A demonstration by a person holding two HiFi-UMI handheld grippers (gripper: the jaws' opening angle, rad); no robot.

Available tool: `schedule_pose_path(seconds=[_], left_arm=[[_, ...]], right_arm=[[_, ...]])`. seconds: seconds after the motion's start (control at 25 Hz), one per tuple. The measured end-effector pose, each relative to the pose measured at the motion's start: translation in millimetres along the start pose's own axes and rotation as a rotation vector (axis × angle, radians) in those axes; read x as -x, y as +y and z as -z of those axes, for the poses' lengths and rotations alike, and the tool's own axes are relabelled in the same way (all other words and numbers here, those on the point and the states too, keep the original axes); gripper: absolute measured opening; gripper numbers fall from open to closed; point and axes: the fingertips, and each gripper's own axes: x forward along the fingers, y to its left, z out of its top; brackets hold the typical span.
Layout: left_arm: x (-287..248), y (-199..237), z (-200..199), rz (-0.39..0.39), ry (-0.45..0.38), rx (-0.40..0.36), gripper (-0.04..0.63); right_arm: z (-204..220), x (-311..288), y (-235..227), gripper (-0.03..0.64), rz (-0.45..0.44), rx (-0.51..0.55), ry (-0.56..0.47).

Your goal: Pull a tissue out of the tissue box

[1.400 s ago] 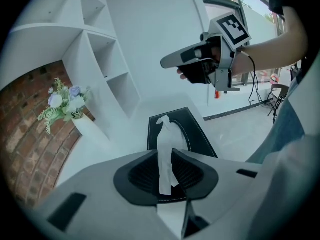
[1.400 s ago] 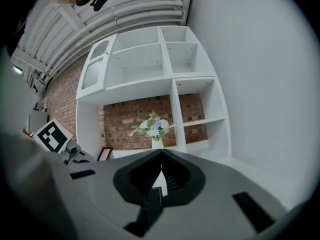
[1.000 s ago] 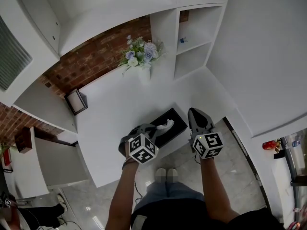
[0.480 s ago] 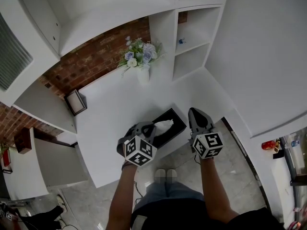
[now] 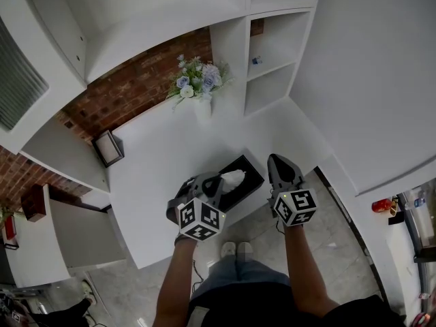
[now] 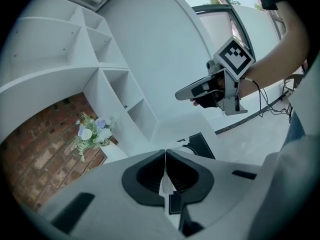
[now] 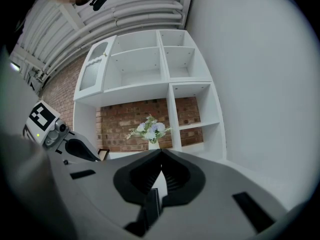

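Note:
A black tissue box [image 5: 244,181] lies near the front edge of the white counter [image 5: 157,155], with a white tissue [image 5: 231,178] sticking up from its slot. My left gripper [image 5: 219,180] sits at the box's left end and is shut on that tissue. In the left gripper view the tissue [image 6: 164,185] runs as a thin strip between the closed jaws of my left gripper [image 6: 165,153], with the box [image 6: 203,144] just beyond. My right gripper [image 5: 275,159] hovers to the right of the box, off the counter's corner. It is shut [image 7: 161,154] and holds nothing.
A white vase of flowers [image 5: 196,82] stands at the back of the counter against the brick wall. A small picture frame [image 5: 109,146] sits at the back left. White shelves [image 5: 269,53] rise at the back right. Tiled floor [image 5: 340,203] lies below to the right.
My left gripper has tilted upward and drawn back slightly with the tissue in its jaws; less of the strip shows ahead of them. The right gripper has hardly moved.

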Motion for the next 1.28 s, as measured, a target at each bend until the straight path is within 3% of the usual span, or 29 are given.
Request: schedule_pose_path(seconds=[0.36,0.96,1.12,1.28], left_arm=[[11,11,-12,-0.043,-0.021,-0.014,0.011],[48,67,-39,-0.197,-0.108,0.016,0.011],[61,83,-46,-0.251,-0.155,0.073,0.011],[79,105,-52,-0.323,-0.242,0.194,0.011]], right_arm=[[-1,1,0,0.000,0.003,-0.002,-0.006],[-12,-1,3,-0.001,-0.004,-0.006,-0.035],[-18,-3,4,0.000,-0.005,-0.003,-0.047],[-27,-4,4,0.000,-0.004,0.005,-0.064]])
